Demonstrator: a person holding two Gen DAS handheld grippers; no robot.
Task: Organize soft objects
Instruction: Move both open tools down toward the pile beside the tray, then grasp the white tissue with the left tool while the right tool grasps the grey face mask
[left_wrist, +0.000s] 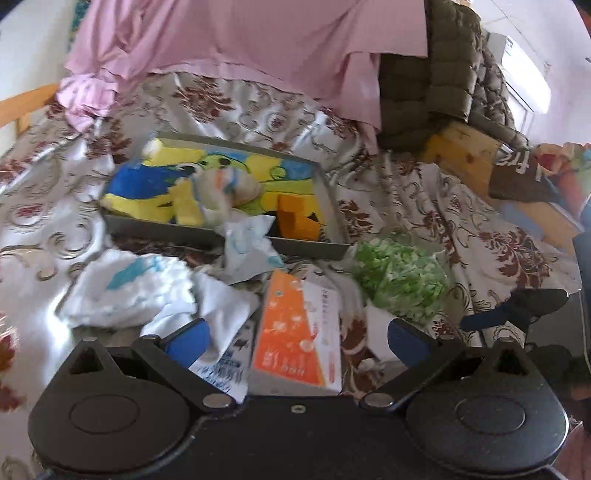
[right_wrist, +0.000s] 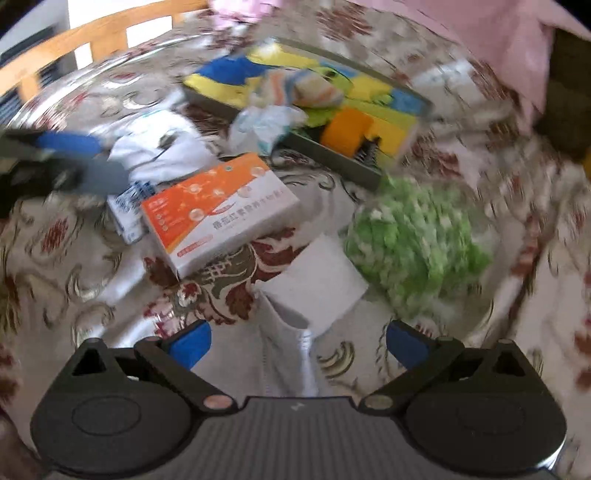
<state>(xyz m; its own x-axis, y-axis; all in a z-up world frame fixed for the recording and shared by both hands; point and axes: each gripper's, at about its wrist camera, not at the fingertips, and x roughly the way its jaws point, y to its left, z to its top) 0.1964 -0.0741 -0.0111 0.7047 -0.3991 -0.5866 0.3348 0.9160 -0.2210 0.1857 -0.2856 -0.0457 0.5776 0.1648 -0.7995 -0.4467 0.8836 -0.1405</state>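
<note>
A grey tray (left_wrist: 317, 245) on the bed holds yellow and blue cloths (left_wrist: 147, 184), a striped sock (left_wrist: 229, 184) and an orange sponge (left_wrist: 295, 218). White crumpled cloths (left_wrist: 129, 291) lie in front of it, with an orange and white box (left_wrist: 295, 339) and a green fluffy cloth (left_wrist: 399, 277). My left gripper (left_wrist: 295, 339) is open, its jaws either side of the box. My right gripper (right_wrist: 299, 343) is open above a white paper (right_wrist: 317, 280), with the green fluffy cloth (right_wrist: 413, 240) and the box (right_wrist: 221, 210) ahead. The right wrist view is blurred.
A floral bedspread (left_wrist: 424, 192) covers the bed. A pink sheet (left_wrist: 240, 40) and a dark quilted blanket (left_wrist: 436, 81) lie at the back. A wooden bed rail (right_wrist: 92, 33) runs along the far left. A wooden stool (left_wrist: 465, 151) stands at the right.
</note>
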